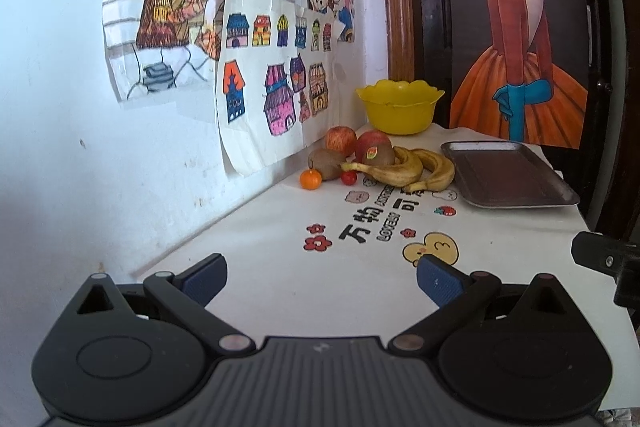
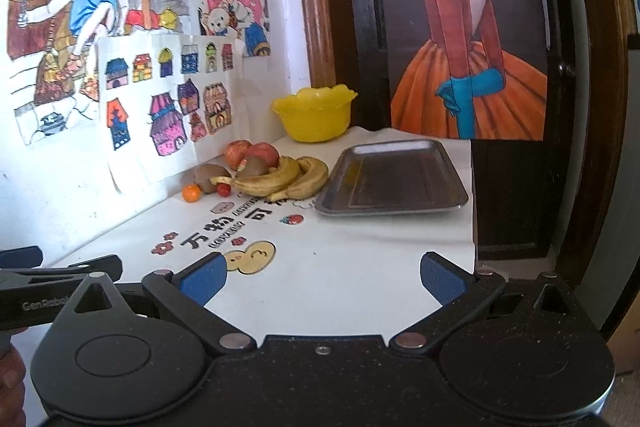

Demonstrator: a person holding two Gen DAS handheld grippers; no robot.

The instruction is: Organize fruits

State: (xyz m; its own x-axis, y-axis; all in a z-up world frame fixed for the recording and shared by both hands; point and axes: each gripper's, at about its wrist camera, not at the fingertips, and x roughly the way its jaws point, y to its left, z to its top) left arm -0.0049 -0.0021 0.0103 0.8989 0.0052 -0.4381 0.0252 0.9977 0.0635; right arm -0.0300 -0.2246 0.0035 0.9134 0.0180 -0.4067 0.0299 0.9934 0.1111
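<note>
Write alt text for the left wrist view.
An open left gripper hovers over a white table, holding nothing. Ahead lie apples, kiwis, bananas and a small orange, beside an empty metal tray and a yellow bowl.

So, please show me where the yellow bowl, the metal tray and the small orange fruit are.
yellow bowl (image 1: 400, 113): left wrist view, front wall.
metal tray (image 2: 332, 205): right wrist view, near left rim.
small orange fruit (image 1: 310, 179): left wrist view, its middle.
</note>
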